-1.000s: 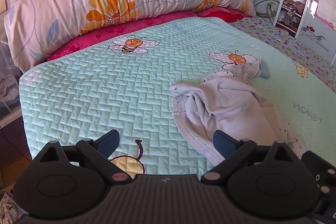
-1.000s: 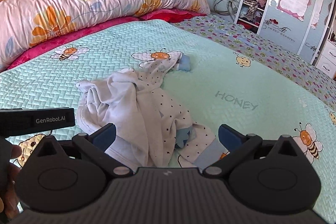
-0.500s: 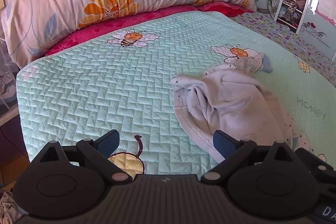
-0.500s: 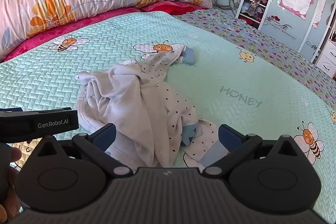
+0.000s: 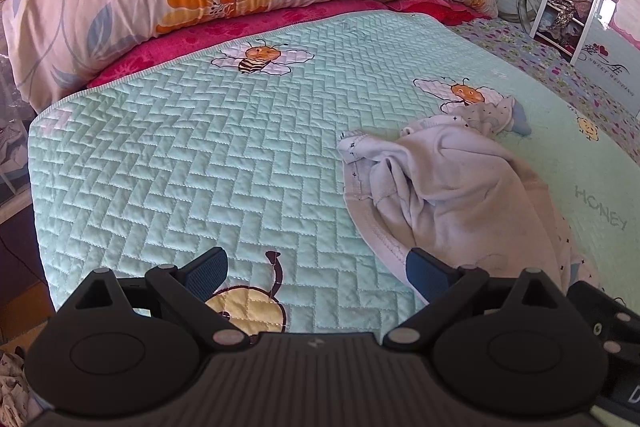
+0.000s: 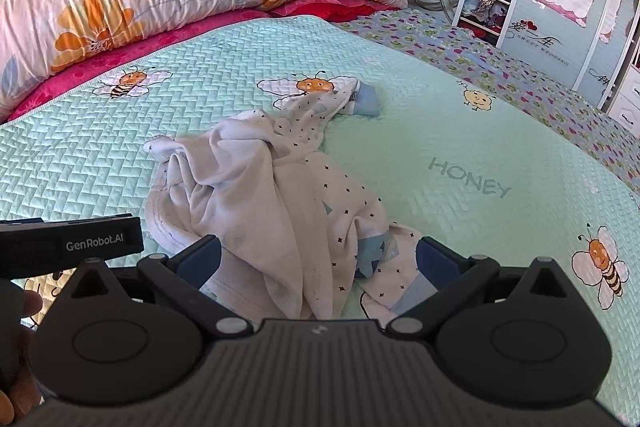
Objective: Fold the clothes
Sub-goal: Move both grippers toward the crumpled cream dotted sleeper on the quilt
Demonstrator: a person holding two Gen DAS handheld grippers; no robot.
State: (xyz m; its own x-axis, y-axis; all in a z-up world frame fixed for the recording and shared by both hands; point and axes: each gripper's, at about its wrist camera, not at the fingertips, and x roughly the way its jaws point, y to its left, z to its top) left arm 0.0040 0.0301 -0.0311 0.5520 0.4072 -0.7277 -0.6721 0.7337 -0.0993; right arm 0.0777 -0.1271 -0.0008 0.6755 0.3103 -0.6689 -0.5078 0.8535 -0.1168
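White crumpled garment with small dark dots lies on the mint quilted bedcover, close to its near edge. Left gripper and right gripper both hang spread wide over that edge, grasping nothing.

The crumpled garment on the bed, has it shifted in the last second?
No. The garment keeps its folds, and its blue cuff still lies beside the same bee print; only the cameras moved.

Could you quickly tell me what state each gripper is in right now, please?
Left gripper: open, holding nothing, above the quilt.
Right gripper: open, holding nothing, fingers either side of the crumpled garment.
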